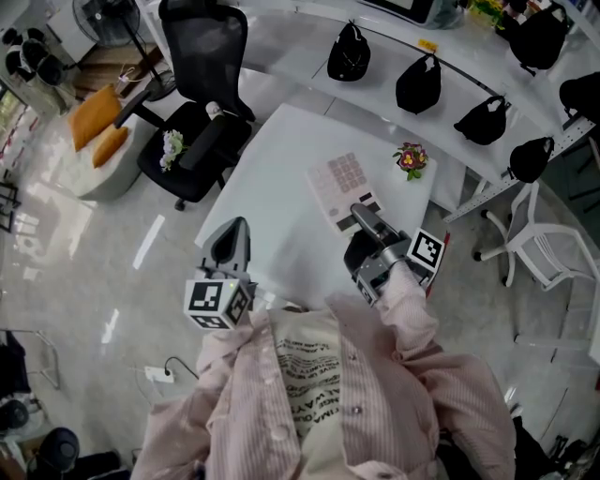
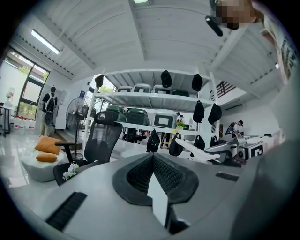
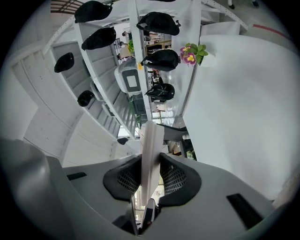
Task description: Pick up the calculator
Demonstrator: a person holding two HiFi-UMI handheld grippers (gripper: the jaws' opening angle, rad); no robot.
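The flat, rectangular calculator (image 1: 339, 184), pale with a grid of keys, is clamped at its near end by the right gripper (image 1: 364, 217) above the smooth white table (image 1: 267, 178). Whether it is lifted clear cannot be told. The left gripper (image 1: 231, 242) is closed and empty, with its ribbed black pads (image 2: 136, 176) meeting.

A glossy pale stone-look floor (image 1: 75, 272) spreads under a white square-topped table (image 1: 272, 187). Beside the table stands a black mesh-backed office chair (image 1: 202, 84), and behind it runs a long curved white counter (image 1: 291, 47) lined with black fabric bags (image 1: 418, 84). At the far left, a low round white pouf (image 1: 89, 173) carries two orange cushions (image 1: 94, 117), near a black pedestal fan (image 1: 108, 19). A white slatted chair (image 1: 544, 253) sits at the right. Overhead, a bright strip light (image 2: 46, 41) hangs on the white panelled ceiling (image 2: 164, 37), and tall windows (image 2: 21, 93) let in daylight.
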